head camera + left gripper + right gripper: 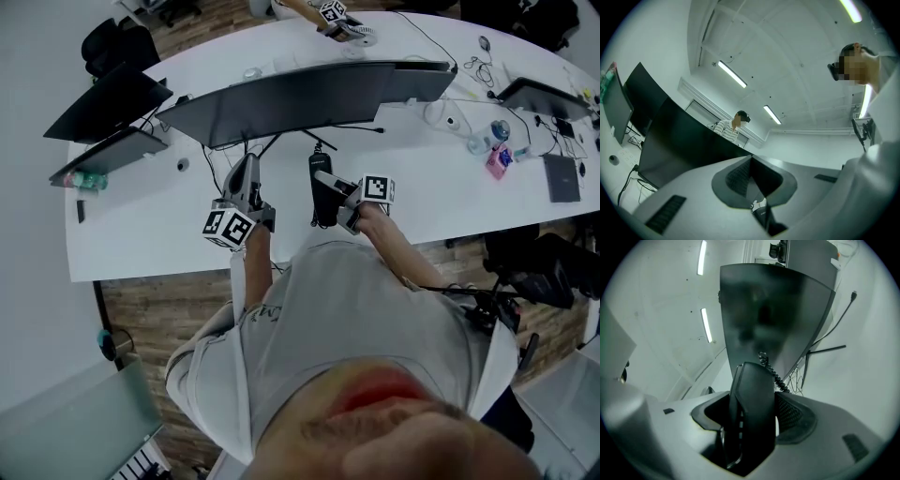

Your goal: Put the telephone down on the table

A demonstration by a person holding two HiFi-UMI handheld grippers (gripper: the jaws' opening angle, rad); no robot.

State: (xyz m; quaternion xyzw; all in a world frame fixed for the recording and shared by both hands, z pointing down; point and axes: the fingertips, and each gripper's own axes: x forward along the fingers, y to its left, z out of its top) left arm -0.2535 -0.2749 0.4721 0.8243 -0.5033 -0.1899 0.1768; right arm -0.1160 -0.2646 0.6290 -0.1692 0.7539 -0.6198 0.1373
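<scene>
My right gripper (pixel 330 187) is shut on a black telephone handset (pixel 322 192), held just above the white table (pixel 141 234) in front of the wide curved monitor (pixel 309 98). In the right gripper view the handset (pixel 752 418) stands upright between the jaws of the right gripper (pixel 750 401). Its coiled cord (pixel 771 369) runs up toward the monitor (pixel 773 310). To the handset's left, my left gripper (pixel 246 178) hovers over the table. The left gripper (pixel 751 164) has its pads together with nothing between them.
Two dark monitors (pixel 103 103) and a bottle (pixel 89 180) stand at the table's left end. A laptop (pixel 544 94), a tablet (pixel 561 178), a pink item (pixel 497 161) and cables lie at the right. Another person's gripper (pixel 337 14) works at the far edge.
</scene>
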